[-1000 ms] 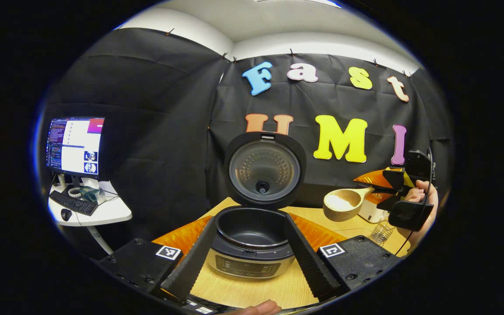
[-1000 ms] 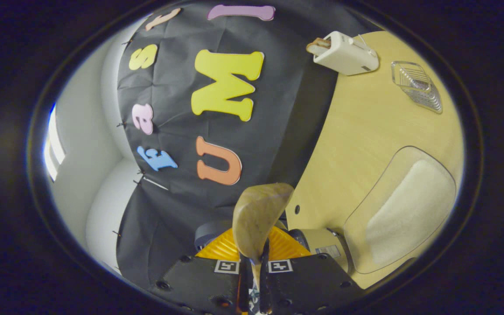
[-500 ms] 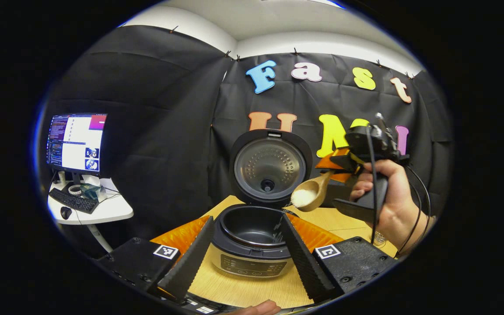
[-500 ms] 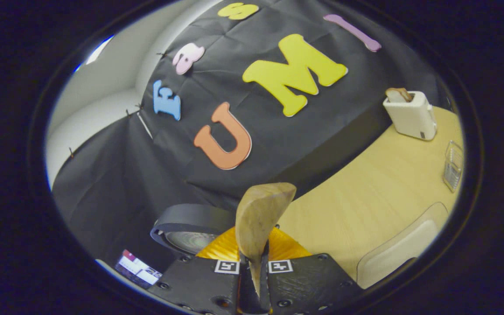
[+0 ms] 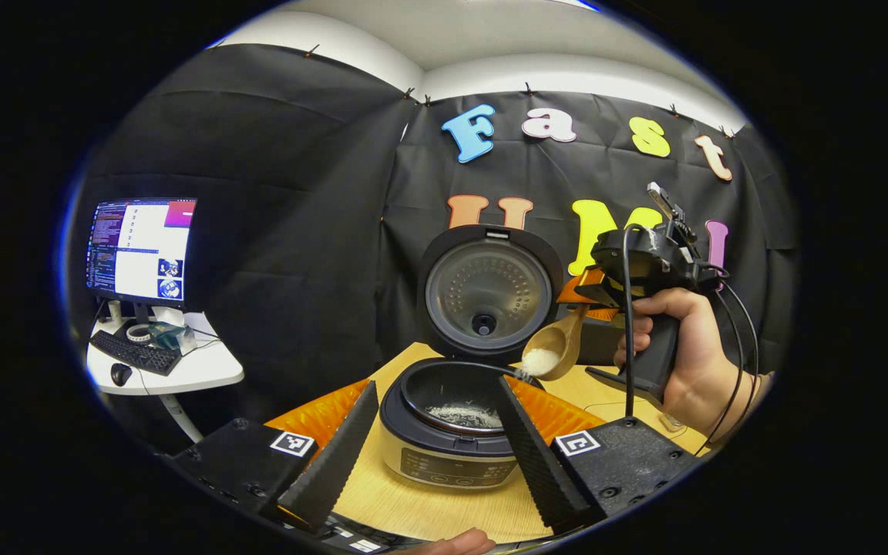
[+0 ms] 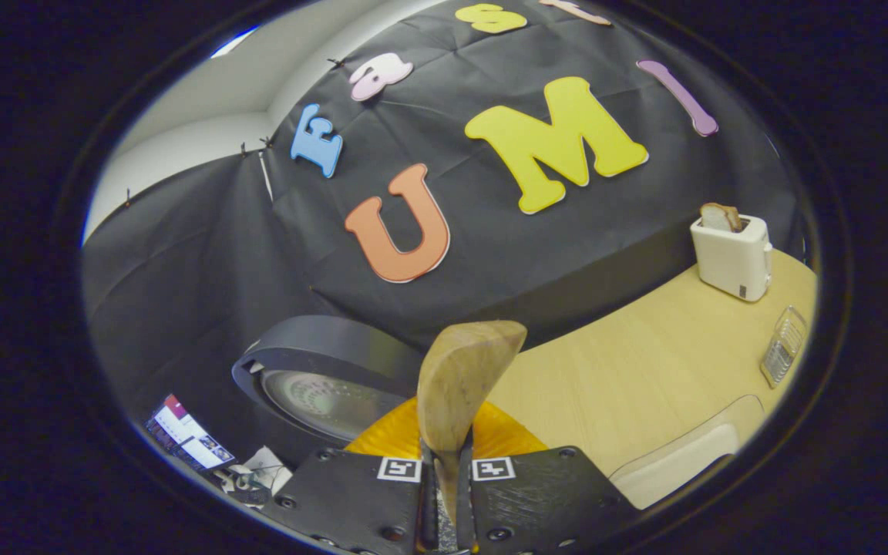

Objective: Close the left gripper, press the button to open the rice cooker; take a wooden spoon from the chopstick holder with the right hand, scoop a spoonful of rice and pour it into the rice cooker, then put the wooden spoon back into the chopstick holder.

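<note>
The rice cooker [image 5: 452,455] stands open on the table with its lid [image 5: 488,293] upright behind the pot. My left gripper [image 5: 436,385] is open just in front of it, one finger on each side and touching nothing. A hand [image 5: 683,362] holds my right gripper [image 5: 586,302], which is shut on the handle of the wooden spoon [image 5: 553,351]. The spoon is tilted over the pot's right rim. Rice spills from it onto a small heap of rice [image 5: 463,416] in the pot. In the right gripper view, the spoon [image 6: 459,385] rises edge-on from my right gripper [image 6: 445,462], with the lid [image 6: 321,378] to its left.
A white toaster [image 6: 733,254] with a slice of bread stands at the table's back right. A clear ribbed holder [image 6: 779,354] is in front of it, and a clear container of rice [image 6: 683,462] nearer. A side table [image 5: 174,370] with a monitor [image 5: 139,250] and keyboard stands left.
My right gripper carried the loaded spoon left to the pot and tipped it. Rice now lies in the pot, which held none before. The left gripper stayed open in front.
</note>
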Tool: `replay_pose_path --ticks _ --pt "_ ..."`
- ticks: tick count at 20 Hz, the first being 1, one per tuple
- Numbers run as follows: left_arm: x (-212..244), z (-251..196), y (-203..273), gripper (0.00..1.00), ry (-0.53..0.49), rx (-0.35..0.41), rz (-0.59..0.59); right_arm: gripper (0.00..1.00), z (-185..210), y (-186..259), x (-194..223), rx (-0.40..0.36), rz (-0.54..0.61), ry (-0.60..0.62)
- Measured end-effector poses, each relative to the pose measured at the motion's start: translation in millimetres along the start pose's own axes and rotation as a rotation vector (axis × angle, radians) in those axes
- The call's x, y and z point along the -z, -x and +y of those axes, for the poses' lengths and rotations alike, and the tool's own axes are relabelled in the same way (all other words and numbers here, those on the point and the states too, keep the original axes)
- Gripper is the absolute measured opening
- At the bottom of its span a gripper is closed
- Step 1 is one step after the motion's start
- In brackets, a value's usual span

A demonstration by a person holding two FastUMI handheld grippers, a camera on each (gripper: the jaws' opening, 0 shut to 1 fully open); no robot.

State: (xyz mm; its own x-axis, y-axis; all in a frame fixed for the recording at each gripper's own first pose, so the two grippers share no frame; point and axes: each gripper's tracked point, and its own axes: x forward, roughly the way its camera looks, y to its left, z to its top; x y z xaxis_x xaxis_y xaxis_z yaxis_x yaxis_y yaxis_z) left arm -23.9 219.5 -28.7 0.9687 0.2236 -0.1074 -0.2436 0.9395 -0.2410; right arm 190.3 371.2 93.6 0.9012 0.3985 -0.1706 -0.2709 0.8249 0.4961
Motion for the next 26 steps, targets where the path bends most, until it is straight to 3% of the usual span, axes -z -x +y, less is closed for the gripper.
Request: replay_pose_path --ticks 3,8,12,16,20,26 --pt "-0.6 0.9 0.0 0.97 0.003 -0.005 -0.003 0.09 5.1 -0.1 14.8 0.023 -0.004 0.109" --pt "-3.7 5.5 1.5 0.97 0.007 -0.015 -0.014 0.09 37.7 -4.3 32.6 -0.012 0.015 0.355" --pt "-1.4 14.6 1.3 0.97 0.014 -0.043 -0.003 0.1 61.0 6.8 24.9 -0.047 -0.091 0.617" --pt "0.1 21.3 0.3 0.98 0.015 -0.07 0.003 0.07 78.8 18.8 19.6 -0.061 -0.2 0.796" --pt "1.9 23.2 -0.1 0.97 0.011 -0.086 0.003 0.09 90.4 23.7 28.6 -0.091 -0.235 0.97" --pt "-0.5 15.1 1.3 0.97 0.006 -0.076 -0.004 0.09 81.2 32.0 25.6 -0.085 -0.273 1.024"
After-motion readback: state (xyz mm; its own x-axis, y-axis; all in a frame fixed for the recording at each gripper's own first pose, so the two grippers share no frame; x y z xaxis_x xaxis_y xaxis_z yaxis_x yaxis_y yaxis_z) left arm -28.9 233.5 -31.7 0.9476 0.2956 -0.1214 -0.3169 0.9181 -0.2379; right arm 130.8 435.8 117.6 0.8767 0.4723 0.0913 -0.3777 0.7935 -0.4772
